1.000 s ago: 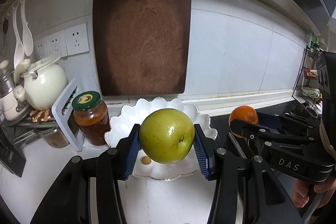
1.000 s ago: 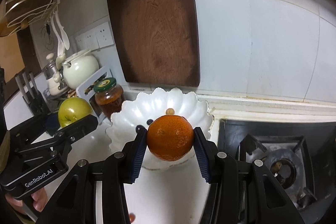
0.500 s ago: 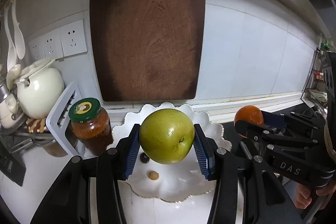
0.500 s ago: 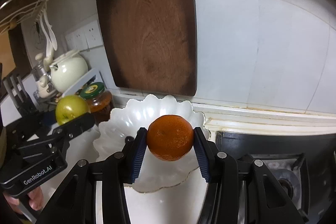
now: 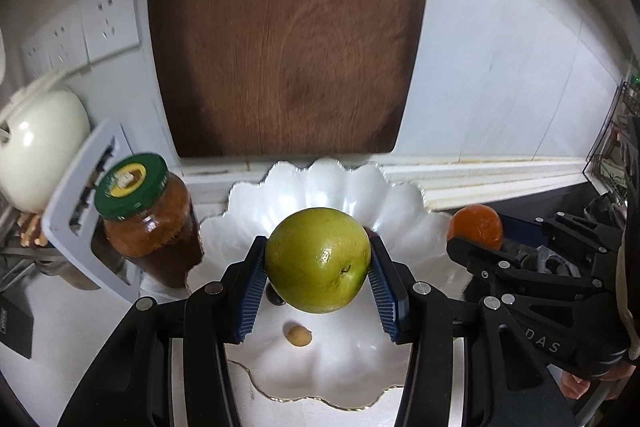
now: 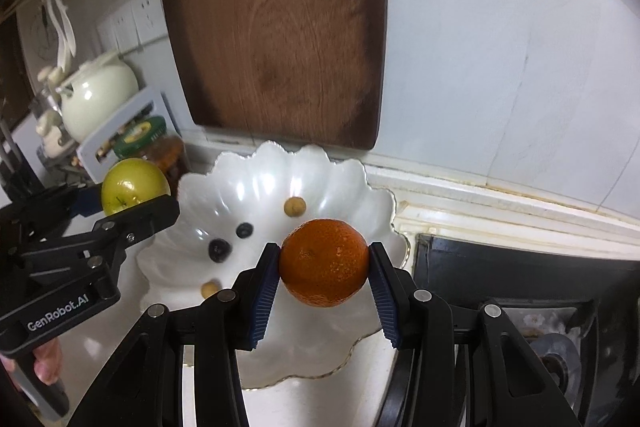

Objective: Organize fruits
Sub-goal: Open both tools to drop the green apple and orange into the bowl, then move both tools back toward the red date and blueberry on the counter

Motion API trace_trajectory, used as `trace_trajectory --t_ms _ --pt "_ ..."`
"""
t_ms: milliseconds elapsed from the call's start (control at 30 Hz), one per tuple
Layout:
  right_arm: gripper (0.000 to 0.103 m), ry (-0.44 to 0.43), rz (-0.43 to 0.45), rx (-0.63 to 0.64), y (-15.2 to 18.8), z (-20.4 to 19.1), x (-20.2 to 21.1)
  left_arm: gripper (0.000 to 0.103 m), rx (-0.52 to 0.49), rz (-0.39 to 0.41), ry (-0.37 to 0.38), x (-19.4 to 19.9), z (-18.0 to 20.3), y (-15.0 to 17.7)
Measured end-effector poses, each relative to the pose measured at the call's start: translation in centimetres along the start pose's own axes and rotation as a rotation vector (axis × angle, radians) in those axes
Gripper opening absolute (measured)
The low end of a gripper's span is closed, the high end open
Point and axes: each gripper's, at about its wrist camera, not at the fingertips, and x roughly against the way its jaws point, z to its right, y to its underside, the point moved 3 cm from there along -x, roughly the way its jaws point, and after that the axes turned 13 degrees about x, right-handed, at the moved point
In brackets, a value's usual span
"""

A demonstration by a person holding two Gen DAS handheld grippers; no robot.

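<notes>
Since a second ago both grippers have advanced over the white bowl, the left gripper clamped on the green apple above its centre, the right gripper clamped on the orange above its right edge, so release appears imminent.

**What the two views leave unclear**

In the left wrist view the apple hides most of a dark berry in the white bowl, and the top of the cutting board behind the bowl is cut off by the picture's edge. In the right wrist view the jar left of the bowl is blurred, its label unreadable.
</notes>
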Motion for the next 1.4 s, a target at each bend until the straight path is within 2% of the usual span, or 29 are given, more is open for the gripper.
trace_trajectory --t_ms 300,600,800,833,900,933,967,1000,1133,1400 --pt "0.046 -0.001 -0.113 0.037 0.6 -0.1 -4.5 0.048 0.020 -0.126 -0.024 -4.9 -1.5 0.9" --pt "0.046 -0.028 -0.190 0.038 1.3 -0.2 -7.8 0.048 -0.014 -0.187 -0.050 -8.1 -1.9 2.0" --pt "0.046 -0.039 -0.212 0.043 1.4 -0.5 -8.9 0.048 -0.013 -0.232 -0.057 -9.1 -2.0 2.6" --pt "0.046 -0.043 -0.219 0.042 1.5 -0.5 -9.2 0.049 -0.010 -0.232 -0.056 -9.2 -2.1 2.6" --pt "0.049 -0.050 -0.237 0.043 1.7 -0.5 -9.6 0.067 -0.014 -0.212 -0.068 -8.7 -2.0 2.4" --pt "0.058 -0.047 -0.239 0.044 1.8 -0.5 -9.6 0.070 -0.019 -0.202 -0.075 -8.5 -2.0 2.3" --pt "0.064 -0.037 -0.236 0.046 1.8 -0.5 -9.5 0.070 -0.029 -0.187 -0.081 -8.1 -1.9 2.2" --pt "0.065 -0.019 -0.227 0.045 1.8 -0.4 -9.3 0.070 -0.035 -0.172 -0.093 -7.7 -1.9 2.0" --pt "0.066 -0.001 -0.210 0.025 1.9 0.0 -8.4 0.071 -0.036 -0.138 -0.137 -6.6 -2.4 1.6" --pt "0.066 0.035 -0.150 0.013 2.2 0.0 -5.1 0.080 -0.068 -0.037 -0.196 -3.2 -2.2 2.0"
